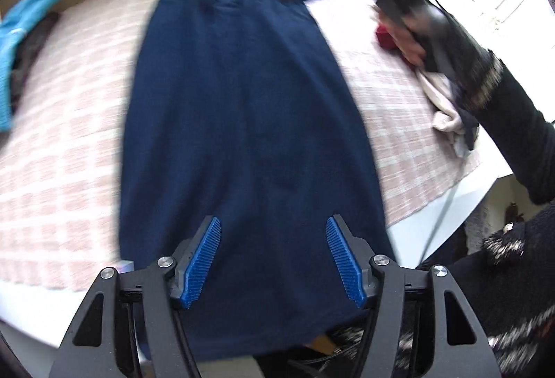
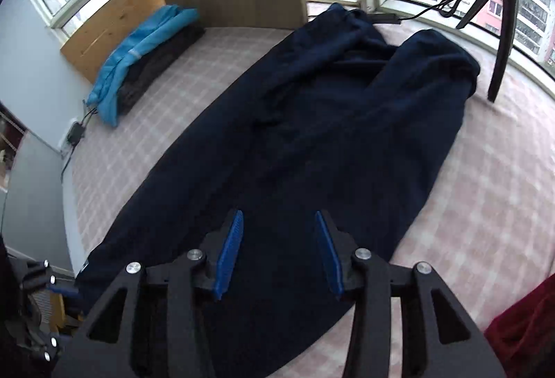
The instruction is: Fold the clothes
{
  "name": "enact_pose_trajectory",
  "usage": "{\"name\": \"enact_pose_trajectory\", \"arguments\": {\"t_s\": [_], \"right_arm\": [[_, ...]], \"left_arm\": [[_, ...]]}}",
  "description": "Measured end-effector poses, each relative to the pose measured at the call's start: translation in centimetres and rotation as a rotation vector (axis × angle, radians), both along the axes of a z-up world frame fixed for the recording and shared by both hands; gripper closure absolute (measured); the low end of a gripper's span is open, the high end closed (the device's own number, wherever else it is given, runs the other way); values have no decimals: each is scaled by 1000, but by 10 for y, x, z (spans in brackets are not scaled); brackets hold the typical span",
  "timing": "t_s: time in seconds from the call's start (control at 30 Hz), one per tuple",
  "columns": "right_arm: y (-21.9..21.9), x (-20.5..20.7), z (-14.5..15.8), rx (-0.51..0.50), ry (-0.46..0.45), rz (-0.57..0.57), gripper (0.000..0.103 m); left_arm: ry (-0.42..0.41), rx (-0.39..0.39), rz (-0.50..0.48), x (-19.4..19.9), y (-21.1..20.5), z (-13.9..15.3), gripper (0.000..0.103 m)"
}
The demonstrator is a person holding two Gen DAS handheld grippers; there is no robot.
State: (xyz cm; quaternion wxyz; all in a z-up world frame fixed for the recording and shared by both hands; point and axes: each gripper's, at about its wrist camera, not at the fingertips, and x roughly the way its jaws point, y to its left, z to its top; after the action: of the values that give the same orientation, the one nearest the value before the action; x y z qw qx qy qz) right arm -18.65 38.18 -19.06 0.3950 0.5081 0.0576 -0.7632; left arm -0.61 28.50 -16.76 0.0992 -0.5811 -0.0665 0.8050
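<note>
Navy garment point(image 1: 249, 107) lay lengthwise on the pink checked bed point(image 1: 69, 121) in my left wrist view, its near edge hanging over the bed's near side. My left tool point(image 1: 274, 256) hovered above that near end, jaws apart, nothing between the blue pads point(image 1: 203, 260). At far right a hand point(image 1: 412, 45) held the right tool. In the right wrist view, my right tool point(image 2: 279, 255) stood open over the same garment; a blue jacket point(image 2: 145, 52) lay far left.

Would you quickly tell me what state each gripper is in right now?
Left gripper: open, empty, above the long navy-blue fabric garment.
Right gripper: open, empty.
</note>
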Motion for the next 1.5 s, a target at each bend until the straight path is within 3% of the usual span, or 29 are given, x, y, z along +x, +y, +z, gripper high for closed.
{"name": "enact_pose_trajectory", "arguments": {"t_s": [0.07, 0.13, 0.2, 0.3, 0.4, 0.53, 0.6, 0.77, 0.8, 0.9, 1.03, 1.2, 1.27, 1.3, 1.33, 1.5], "right_arm": [[0, 34, -3, -50, -23, 2, 58], [-3, 66, -2, -77, -19, 6, 39], [-8, 98, -2, -101, -15, 10, 37], [-27, 119, -5, -51, -36, -19, 38], [-39, 126, -2, -87, -125, -62, 38], [-36, 119, 29, -71, -75, -131, 38], [-32, 104, 49, -50, -12, -160, 38], [-39, 24, 64, 0, 58, -171, 38], [-42, 3, 57, 5, 44, -176, 40], [-54, -55, 27, -26, -54, -163, 58], [-84, -95, -17, -10, -194, -72, 58], [-110, -98, -41, 32, -210, 14, 58], [-116, -97, -46, 65, -197, 44, 72], [-118, -96, -47, 87, -189, 57, 92], [-117, -96, -47, 88, -205, 63, 98], [-88, -91, -25, 106, -157, 82, 97]], "left_arm": [[-4, -48, 43, 17, -29, 4, 41], [-34, -89, 81, 32, -58, -4, 41], [-67, -97, 105, 43, -81, -15, 41], [-71, -59, 80, 51, -110, -25, 42], [-25, -13, 12, 51, -89, -19, 42], [42, 81, -119, 50, -48, -16, 42], [88, 90, -167, 42, -25, -15, 42], [142, 73, -143, 16, 7, -15, 42], [142, 69, -115, 5, 10, -20, 42], [133, 57, -33, -18, 33, -38, 42], [105, 53, 46, -19, 25, -45, 42], [66, 50, 90, -8, 17, -52, 42], [68, 33, 84, -6, 18, -53, 40], [68, 28, 78, -6, 19, -53, 39], [69, 22, 72, -5, 20, -53, 39], [65, 18, 46, 0, 22, -54, 37]]}}
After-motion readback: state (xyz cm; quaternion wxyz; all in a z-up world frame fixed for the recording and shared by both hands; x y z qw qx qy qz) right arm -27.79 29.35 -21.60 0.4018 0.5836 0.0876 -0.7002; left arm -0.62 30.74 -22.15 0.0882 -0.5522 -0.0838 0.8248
